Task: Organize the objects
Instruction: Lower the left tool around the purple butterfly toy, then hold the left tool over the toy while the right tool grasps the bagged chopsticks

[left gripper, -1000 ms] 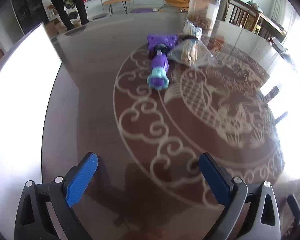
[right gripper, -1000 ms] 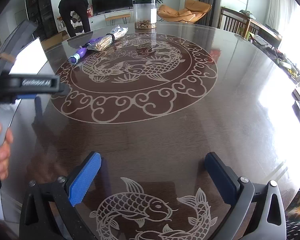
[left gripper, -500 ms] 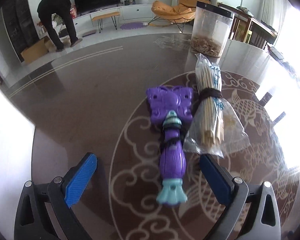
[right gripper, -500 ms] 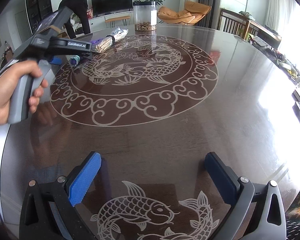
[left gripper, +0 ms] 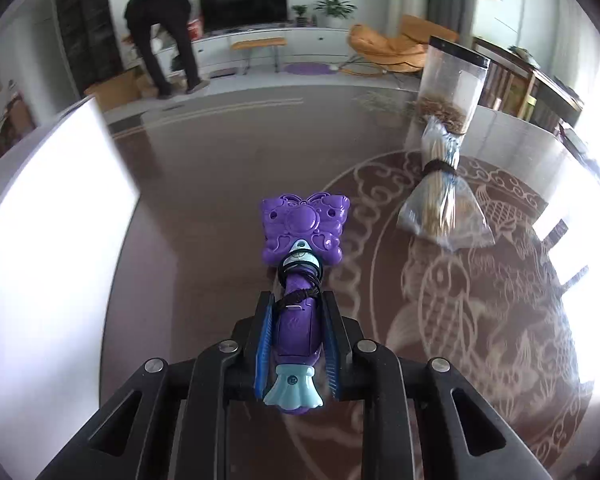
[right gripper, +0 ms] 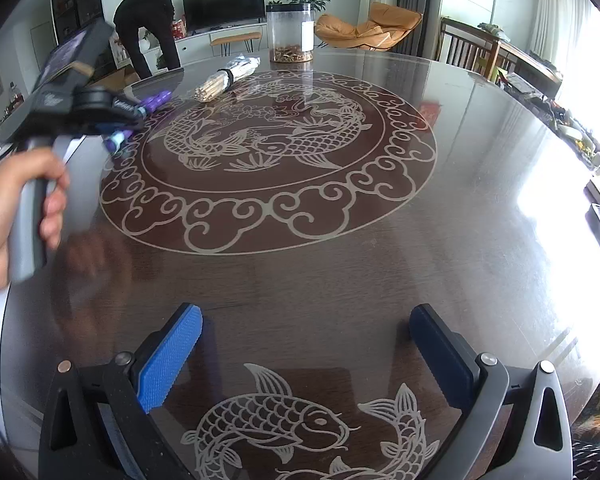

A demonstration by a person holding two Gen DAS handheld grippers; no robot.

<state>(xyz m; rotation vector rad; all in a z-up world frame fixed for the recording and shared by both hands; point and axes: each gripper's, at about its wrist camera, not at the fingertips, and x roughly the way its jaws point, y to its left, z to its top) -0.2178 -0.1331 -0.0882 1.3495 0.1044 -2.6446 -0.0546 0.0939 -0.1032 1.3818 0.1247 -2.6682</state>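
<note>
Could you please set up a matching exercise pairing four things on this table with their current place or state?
Things:
1. purple toy
2. stick bundle
3. jar
4. right gripper

States:
A. open, nothing between its pads
B. upright at the table's far edge, bits at the bottom
C. clamped in the left gripper
D. lying bagged, tied with a dark band

Pairs: 1-C, 2-D, 3-B, 4-A

Daylight floods in from the right, blowing out white glare on the glossy dark round table (right gripper: pixel 340 264); fisheye edges curve, dark corners, slight blur.
</note>
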